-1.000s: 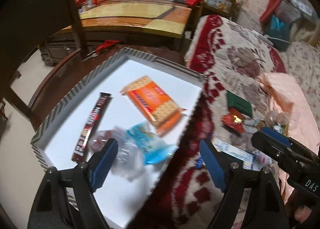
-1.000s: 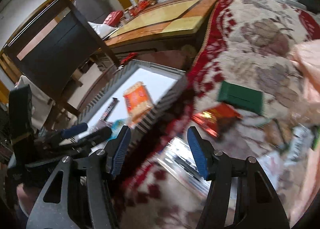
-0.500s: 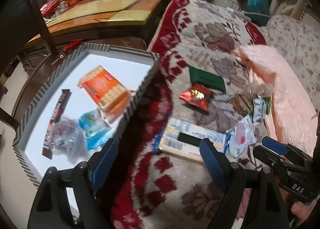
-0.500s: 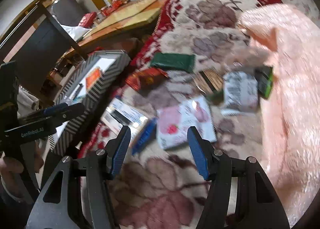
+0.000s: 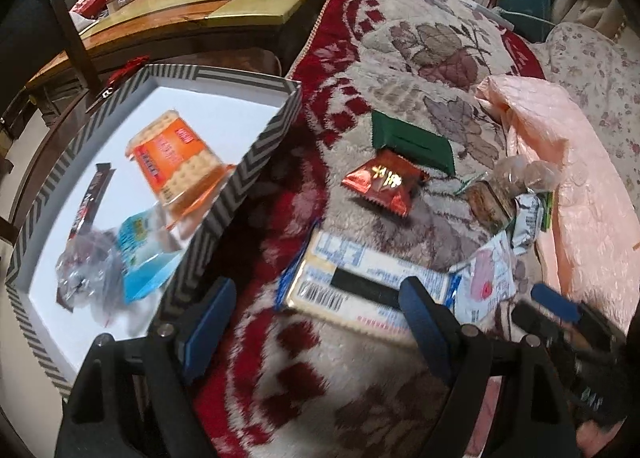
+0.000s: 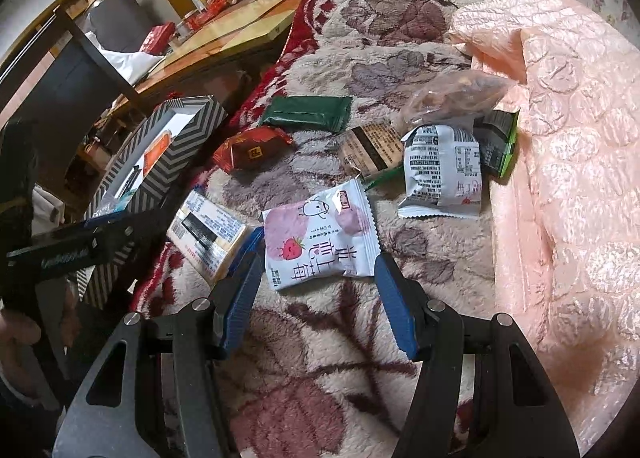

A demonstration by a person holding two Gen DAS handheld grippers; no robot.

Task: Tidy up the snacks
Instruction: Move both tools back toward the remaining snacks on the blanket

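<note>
Both grippers have swung away from the striped box [image 5: 256, 162] over the past second and now face the loose snacks on the plush floral blanket [image 6: 400, 30]. The left gripper [image 5: 316, 322], jaws apart and holding nothing, hovers above the blanket's red-patterned edge beside the box, with the long cracker packet [image 5: 360, 290] just ahead of it. The right gripper [image 6: 320, 298], jaws likewise apart and empty, frames the near end of the white strawberry pouch [image 6: 320, 234].

The work appears to be partway through: four items already lie on the box's white floor, among them an orange cracker pack [image 5: 176, 162], a pale blue pouch [image 5: 144, 254], a dark slim bar [image 5: 90, 198] and a crinkled clear bag [image 5: 86, 274]. The next move likely calls for lowering the right gripper onto the strawberry pouch and closing on its flat, crimped edge; thin foil on deep pile may slip or fold.

Farther along the blanket, toward the quilted pink cover [image 6: 568, 138], lie a flat green wrapper [image 6: 308, 112], a puffy red foil packet [image 6: 252, 148], a grey-white pouch [image 6: 442, 172] printed with small text, a brown packet [image 6: 370, 146] and a clear bag of round pieces [image 6: 456, 94].
</note>
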